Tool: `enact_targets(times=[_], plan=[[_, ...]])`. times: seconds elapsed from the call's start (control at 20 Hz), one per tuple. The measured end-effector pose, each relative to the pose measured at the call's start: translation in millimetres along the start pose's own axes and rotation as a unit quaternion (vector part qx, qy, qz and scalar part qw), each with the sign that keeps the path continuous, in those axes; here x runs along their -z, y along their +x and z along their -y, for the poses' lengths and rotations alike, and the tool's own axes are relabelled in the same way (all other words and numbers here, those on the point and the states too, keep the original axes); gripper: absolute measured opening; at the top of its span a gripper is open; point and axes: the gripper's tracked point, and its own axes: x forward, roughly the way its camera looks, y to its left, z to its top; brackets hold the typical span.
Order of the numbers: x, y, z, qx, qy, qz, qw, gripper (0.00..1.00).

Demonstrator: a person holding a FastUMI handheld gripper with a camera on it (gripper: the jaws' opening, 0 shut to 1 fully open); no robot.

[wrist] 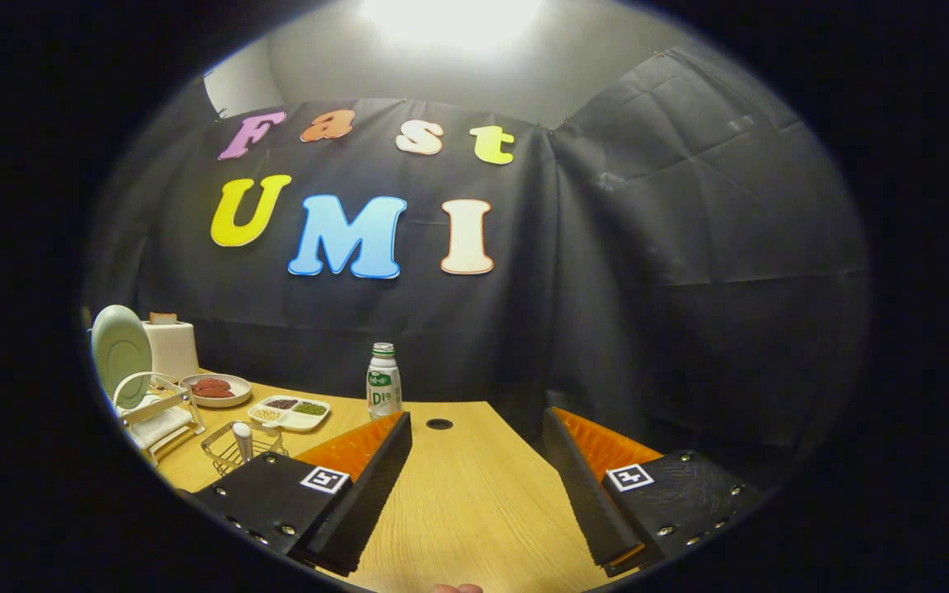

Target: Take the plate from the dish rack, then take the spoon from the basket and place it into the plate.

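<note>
Black cloth hangs as the booth's wall (647,272) behind a pale wooden table (474,494), with a bright light (450,21) glaring overhead at twelve o'clock; a small dark round hole (439,424) sits in the tabletop just ahead of the fingers. The gripper (479,490) hovers above the table with its fingers spread wide apart, holding nothing; bare wood shows between them. Each finger carries a square black-and-white marker (324,479) on its upper face.

Off at about ten o'clock from the fingers, well apart from them, stands the dish rack (157,416), a white wire frame; the plate (120,354), pale green, stands upright on edge in it, its face turned toward the camera. Just beside the rack at its near side, toward the left finger, sits the basket (236,449), a small wire one; the spoon (242,436) stands in it, its pale rounded end pointing up; the left finger's body overlaps the basket's near edge in the view.

Behind the rack stands a white toaster (171,346) with a slice of bread (163,318) showing at its top. Beyond the basket lies a shallow bowl (215,389) holding reddish-brown food; beside it, toward eleven o'clock from the fingers, lies a white divided tray (289,412) with dark, green and pale fillings in its compartments. A small white bottle (383,380) with a green label stands upright at about eleven o'clock, just beyond the left fingertip.
</note>
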Motion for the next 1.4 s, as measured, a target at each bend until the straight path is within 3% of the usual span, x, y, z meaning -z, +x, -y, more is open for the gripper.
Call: enact_targets(times=[0.35,0.85,1.1,1.4], plan=[[-76.6,-71.9,-93.3,-0.004,-0.022,-0.046,0.999,0.98],[-168.9,-87.4,-332.9,-0.172,0.028,-0.024,0.984,0.98],[-157.8,-80.4,-401.5,-0.210,0.046,-0.051,0.975,0.98],[-97.3,-66.3,-443.8,-0.212,0.050,-0.175,0.960,0.98]])
